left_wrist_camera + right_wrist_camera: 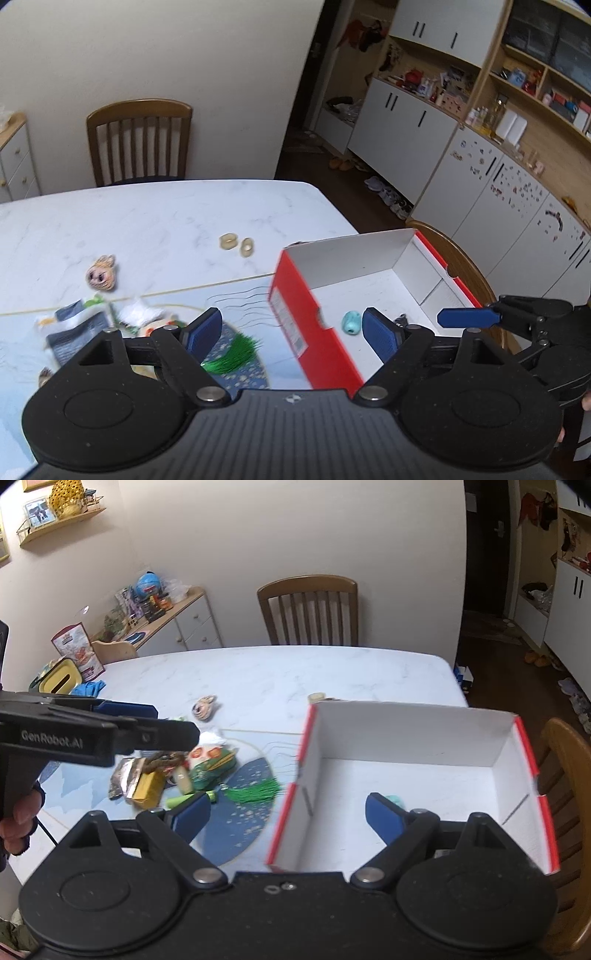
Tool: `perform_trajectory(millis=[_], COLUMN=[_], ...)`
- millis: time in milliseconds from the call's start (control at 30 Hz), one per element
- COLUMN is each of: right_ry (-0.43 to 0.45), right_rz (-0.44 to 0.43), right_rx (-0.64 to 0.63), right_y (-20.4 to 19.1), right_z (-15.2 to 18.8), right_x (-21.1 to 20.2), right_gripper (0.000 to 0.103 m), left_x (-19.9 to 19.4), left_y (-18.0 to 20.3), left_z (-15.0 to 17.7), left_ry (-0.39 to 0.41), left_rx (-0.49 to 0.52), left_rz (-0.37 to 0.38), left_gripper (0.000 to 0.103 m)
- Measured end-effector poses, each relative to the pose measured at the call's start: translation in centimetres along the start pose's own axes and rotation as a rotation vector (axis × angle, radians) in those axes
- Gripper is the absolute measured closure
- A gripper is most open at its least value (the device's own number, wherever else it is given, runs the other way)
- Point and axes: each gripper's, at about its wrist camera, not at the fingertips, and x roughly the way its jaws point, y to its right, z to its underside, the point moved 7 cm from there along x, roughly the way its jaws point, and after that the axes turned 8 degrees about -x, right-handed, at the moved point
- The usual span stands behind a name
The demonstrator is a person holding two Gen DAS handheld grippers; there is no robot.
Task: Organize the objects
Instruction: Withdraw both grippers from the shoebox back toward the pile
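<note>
Nearest my lenses are my own tongs. My left gripper (pixel 291 334) stands spread wide with nothing between its blue pads, straddling the near red wall of the shoebox (pixel 295 314). My right gripper (pixel 288 816) is spread just as wide and also empty, hanging over that same corner of the shoebox (pixel 295 797), one pad outside it and one above its white floor.

Inside the box lies a small turquoise toy (pixel 351 322), just beside my left gripper's right pad; something small and dark sits near it, too hidden to name. So I judge one drop is done and I am between picks, both tongs free.

Outward, left of the box, the pile waits on the blue mat (pixel 243 805): a green tassel (pixel 255 789), a green-and-orange snack packet (pixel 210 762), a small yellow carton (pixel 147 789) and a crumpled foil wrapper (pixel 123 777), touching or overlapping one another. Farther out on the marble table (pixel 147 218) are a little doll head (pixel 100 277) and two pale rings (pixel 236 243), well apart from the pile.

The next move, as I see it, calls for swinging one gripper left over the pile, lowering open onto a single item, and closing. The tassel is loose and limp, so I would pinch near its head; the packets overlap, so a careless close could drag two at once.
</note>
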Motion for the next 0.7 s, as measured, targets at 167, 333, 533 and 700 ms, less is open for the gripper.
perform_trajectory(millis=[167,333,533,700], right_ry=[-0.008,-0.019,-0.043,-0.07], right_rz=[-0.007,-0.002,0.004,0.015], right_rx=[-0.002,-0.009,0.004,0.002], right_y=[-2.5,-4.9,-7.2,-8.9], right_z=[-0.1,-0.3,-0.5,-0.4], right_x=[0.8,1.7,3.7,6.1], right_gripper=[0.013,0.013,0.013,0.013], left_x=[-1.8,-3.1,-4.2,-4.1], left_y=[-3.2,-6.4,-10.8,-15.1], left_z=[0.2,0.1,0.4,1.3], left_ry=[0.029,0.061,0.086,0.097], left_rx=[-0.015,-0.019,-0.032,-0.064], left_rz=[-0.004,-0.026,-0.039,-0.086], left_gripper=[0.016,0.0,0.0,0.0])
